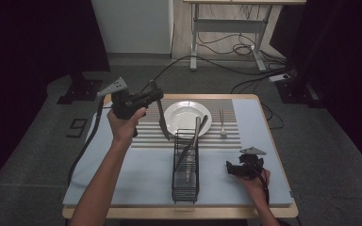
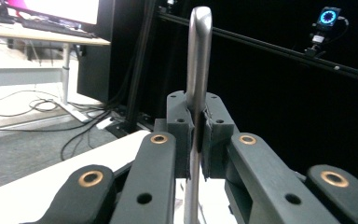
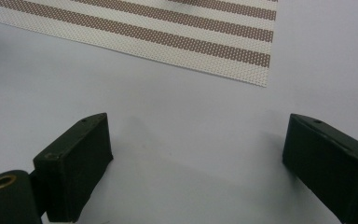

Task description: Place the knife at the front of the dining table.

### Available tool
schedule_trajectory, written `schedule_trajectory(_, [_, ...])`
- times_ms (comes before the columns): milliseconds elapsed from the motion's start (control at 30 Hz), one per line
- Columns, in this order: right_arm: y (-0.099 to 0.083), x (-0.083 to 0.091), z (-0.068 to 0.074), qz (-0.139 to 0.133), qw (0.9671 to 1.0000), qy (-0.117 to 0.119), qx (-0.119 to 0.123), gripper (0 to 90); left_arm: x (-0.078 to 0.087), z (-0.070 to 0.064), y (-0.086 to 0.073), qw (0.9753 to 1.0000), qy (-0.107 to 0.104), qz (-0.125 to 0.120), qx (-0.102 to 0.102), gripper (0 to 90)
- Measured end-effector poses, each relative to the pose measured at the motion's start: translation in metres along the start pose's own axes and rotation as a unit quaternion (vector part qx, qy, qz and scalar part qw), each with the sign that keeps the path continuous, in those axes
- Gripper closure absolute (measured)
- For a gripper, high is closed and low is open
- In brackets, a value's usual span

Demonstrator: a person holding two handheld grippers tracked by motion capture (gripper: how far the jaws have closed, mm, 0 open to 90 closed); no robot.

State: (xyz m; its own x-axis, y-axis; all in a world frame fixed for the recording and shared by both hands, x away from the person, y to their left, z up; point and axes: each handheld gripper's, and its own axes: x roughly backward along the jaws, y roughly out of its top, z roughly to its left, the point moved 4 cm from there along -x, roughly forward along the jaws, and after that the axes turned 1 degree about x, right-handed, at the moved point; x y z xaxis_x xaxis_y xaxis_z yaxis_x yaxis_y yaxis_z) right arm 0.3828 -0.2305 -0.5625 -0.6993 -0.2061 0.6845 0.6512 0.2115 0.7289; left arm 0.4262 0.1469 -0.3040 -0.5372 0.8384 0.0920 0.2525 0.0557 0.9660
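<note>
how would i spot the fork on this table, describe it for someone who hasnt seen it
Start at the striped mat across the far half of the table, with the white plate at its centre. The fork lies flat on the mat just right of the plate. Unlike the utensils standing in the wire caddy or the one clamped in the left gripper, it lies alone, untouched.

My bench (image 1: 273, 209) carries a pale blue sheet (image 1: 132, 179). On that sheet lie a striped mat (image 1: 146, 139) at upper centre and a black wire rack (image 1: 185, 167) at centre.
</note>
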Motion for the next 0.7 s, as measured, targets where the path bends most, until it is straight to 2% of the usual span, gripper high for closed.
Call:
schedule_trajectory(167, [0.0,0.0,0.0,0.001,1.0,0.0,-0.001,7.9,0.005,0.002,-0.005,0.9989,0.032,0.02,-0.029,84.0])
schedule_trajectory(233, [0.0,0.0,0.0,0.001,1.0,0.0,-0.001,7.9,0.005,0.003,-0.006,0.9988,0.032,0.022,-0.029,84.1])
schedule_trajectory(267, [0.0,0.0,0.0,0.001,1.0,0.0,-0.001,7.9,0.005,0.007,-0.011,0.9995,0.023,0.019,-0.013,84.1])
schedule_trajectory(300, [0.0,0.0,0.0,0.001,1.0,0.0,-0.001,7.9,0.006,0.01,-0.013,0.9995,0.023,0.02,-0.006,84.1])
schedule_trajectory(400, [0.0,0.0,0.0,0.0,1.0,0.0,0.0,7.9,0.006,0.016,-0.019,0.9991,0.034,0.024,-0.002,84.1])
schedule_trajectory(433, [0.0,0.0,0.0,0.0,1.0,0.0,0.0,7.9,0.007,0.022,-0.025,0.9988,0.04,0.029,0.004,84.1])
schedule_trajectory(533, [0.0,0.0,0.0,0.0,1.0,0.0,0.0,7.9,0.009,0.027,-0.03,0.9983,0.048,0.033,0.007,84.1])
schedule_trajectory(567, [0.0,0.0,0.0,0.001,1.0,0.0,0.0,7.9,0.01,0.032,-0.036,0.9976,0.058,0.039,0.006,84.1])
schedule_trajectory(700, [0.0,0.0,0.0,0.001,1.0,0.0,-0.001,7.9,0.013,0.04,-0.045,0.9959,0.074,0.052,0.005,84.1])
